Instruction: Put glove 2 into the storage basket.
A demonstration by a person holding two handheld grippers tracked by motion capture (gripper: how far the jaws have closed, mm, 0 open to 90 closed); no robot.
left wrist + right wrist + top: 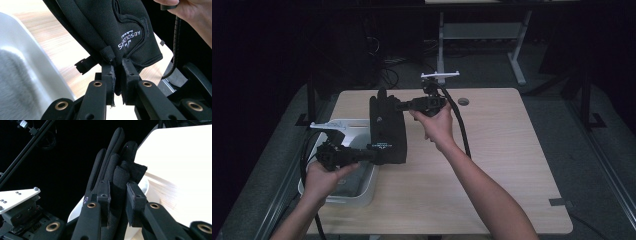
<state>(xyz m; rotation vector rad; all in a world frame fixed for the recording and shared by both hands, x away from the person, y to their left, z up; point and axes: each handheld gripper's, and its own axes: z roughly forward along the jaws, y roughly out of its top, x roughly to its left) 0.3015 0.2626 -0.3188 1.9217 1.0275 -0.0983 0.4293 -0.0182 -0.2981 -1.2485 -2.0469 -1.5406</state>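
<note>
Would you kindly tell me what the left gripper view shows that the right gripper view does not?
The left gripper view alone shows white lettering on the black glove's cuff and the person's other hand at the upper right. The right gripper view alone shows the glove's long finger sleeves rising upward. Both share the black glove pinched between gripper fingers, the wooden table and the white tub.
</note>
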